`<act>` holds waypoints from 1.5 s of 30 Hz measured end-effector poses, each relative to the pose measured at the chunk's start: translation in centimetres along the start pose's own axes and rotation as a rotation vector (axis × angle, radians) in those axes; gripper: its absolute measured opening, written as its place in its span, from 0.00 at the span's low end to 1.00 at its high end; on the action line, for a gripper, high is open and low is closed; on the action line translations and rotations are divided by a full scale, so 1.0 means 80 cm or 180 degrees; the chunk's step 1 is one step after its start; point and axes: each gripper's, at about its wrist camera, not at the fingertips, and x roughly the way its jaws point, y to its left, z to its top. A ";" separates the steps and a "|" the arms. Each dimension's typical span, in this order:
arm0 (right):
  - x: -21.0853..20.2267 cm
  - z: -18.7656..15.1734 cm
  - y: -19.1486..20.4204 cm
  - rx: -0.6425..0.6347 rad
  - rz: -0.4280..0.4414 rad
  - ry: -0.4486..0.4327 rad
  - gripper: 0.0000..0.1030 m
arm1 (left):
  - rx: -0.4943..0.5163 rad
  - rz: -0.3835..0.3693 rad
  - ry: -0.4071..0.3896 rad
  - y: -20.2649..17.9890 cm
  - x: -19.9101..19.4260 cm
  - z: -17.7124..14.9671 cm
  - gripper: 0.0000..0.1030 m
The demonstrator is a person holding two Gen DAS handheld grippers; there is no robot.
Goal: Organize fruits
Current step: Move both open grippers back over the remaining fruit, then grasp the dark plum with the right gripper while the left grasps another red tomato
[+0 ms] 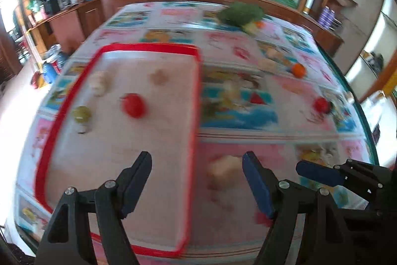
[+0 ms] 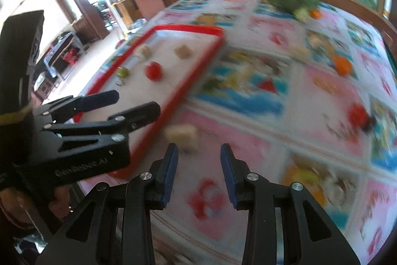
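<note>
A red-rimmed tray [image 1: 197, 81] [image 2: 198, 71] lies on the table's left half. In it sit a red fruit [image 1: 133, 104] [image 2: 153, 70], a green fruit [image 1: 81, 114] [image 2: 122, 72] and two pale pieces [image 1: 99, 83] [image 1: 158, 77]. A pale tan piece [image 1: 224, 171] [image 2: 183, 135] lies on the cloth just right of the tray. My left gripper [image 1: 197, 180] [image 2: 139, 101] is open and empty, straddling the tray's right rim. My right gripper [image 2: 199, 173] is open and empty just short of the tan piece; its finger [image 1: 320, 173] shows in the left wrist view.
On the patterned tablecloth [image 1: 248, 143] lie an orange fruit [image 1: 298, 70] [image 2: 343, 65], a red fruit [image 1: 321, 104] [image 2: 358, 114] at the right and broccoli [image 1: 242, 13] [image 2: 295, 0] with a small orange piece at the far edge. A wooden ledge runs behind the table.
</note>
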 end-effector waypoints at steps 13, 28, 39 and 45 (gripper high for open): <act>-0.053 -0.043 -0.188 0.0800 -0.0474 -0.0132 0.34 | 0.0194 -0.0152 0.0267 -0.090 0.024 -0.005 0.75; -0.019 0.008 -0.266 0.0450 -0.0541 -0.0195 0.34 | 0.0231 -0.0035 0.0375 -0.135 0.047 0.013 0.76; -0.020 0.015 -0.272 0.0239 -0.0419 -0.0163 0.25 | 0.0435 0.0009 0.0288 -0.191 0.079 0.054 0.76; -0.054 -0.009 -0.294 0.0492 -0.0362 -0.0241 0.25 | 0.0404 -0.0183 0.0300 -0.231 0.105 0.077 0.76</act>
